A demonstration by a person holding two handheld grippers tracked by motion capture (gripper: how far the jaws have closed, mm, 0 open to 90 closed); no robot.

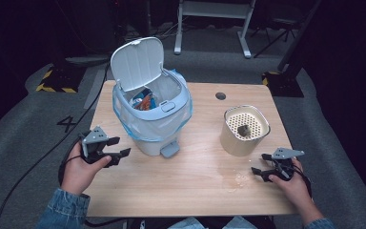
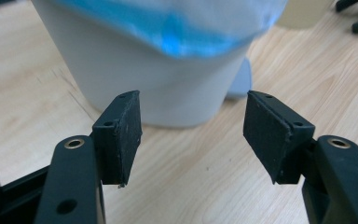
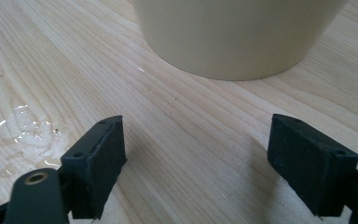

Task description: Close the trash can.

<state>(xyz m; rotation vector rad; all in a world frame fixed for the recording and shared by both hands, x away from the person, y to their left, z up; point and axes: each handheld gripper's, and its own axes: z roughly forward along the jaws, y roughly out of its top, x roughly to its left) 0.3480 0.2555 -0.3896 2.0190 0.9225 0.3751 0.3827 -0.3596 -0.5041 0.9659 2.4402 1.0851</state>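
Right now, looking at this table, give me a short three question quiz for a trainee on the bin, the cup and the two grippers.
1. True or false: the lid of the pedal bin stands open.
2. Which thing stands nearest the right gripper? A) the pedal bin B) the cream container C) the round hole in the table
3. In a few words, what is between the pads of the left gripper?

Key
1. True: the white lid is tipped back and the blue-lined inside shows.
2. B: the container with the perforated insert stands just beyond the right gripper.
3. Nothing: its jaws stand apart above the table, aimed at the bin's base.
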